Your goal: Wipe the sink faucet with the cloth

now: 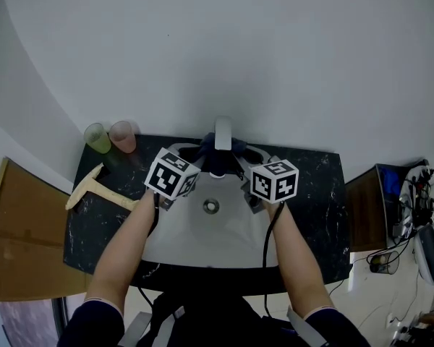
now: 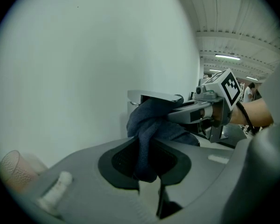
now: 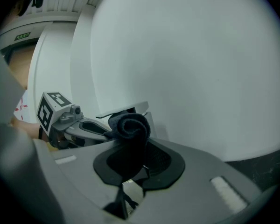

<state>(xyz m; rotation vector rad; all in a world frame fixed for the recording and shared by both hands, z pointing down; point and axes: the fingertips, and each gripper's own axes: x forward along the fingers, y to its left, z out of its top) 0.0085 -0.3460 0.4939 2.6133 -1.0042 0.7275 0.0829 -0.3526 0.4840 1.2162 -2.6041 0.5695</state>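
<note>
A chrome faucet (image 1: pixel 223 132) stands at the back of the white sink (image 1: pixel 224 233). A dark blue cloth (image 1: pixel 217 159) is looped round the faucet, under its spout. My left gripper (image 1: pixel 195 168) is shut on the cloth's left end (image 2: pixel 147 148), just left of the faucet (image 2: pixel 151 97). On the other side my right gripper (image 1: pixel 244 178) is shut on the rolled right end (image 3: pixel 129 129), close to the faucet (image 3: pixel 130 108). Each gripper view shows the other gripper across the faucet: the right one (image 2: pixel 189 113) and the left one (image 3: pixel 100 129).
A black marble counter (image 1: pixel 318 194) surrounds the sink. A green cup (image 1: pixel 98 137) and a pink cup (image 1: pixel 123 136) stand at its back left, with a wooden tool (image 1: pixel 94 186) beside them. A cardboard box (image 1: pixel 22 230) is at the left, a cabinet with cables (image 1: pixel 390 201) at the right.
</note>
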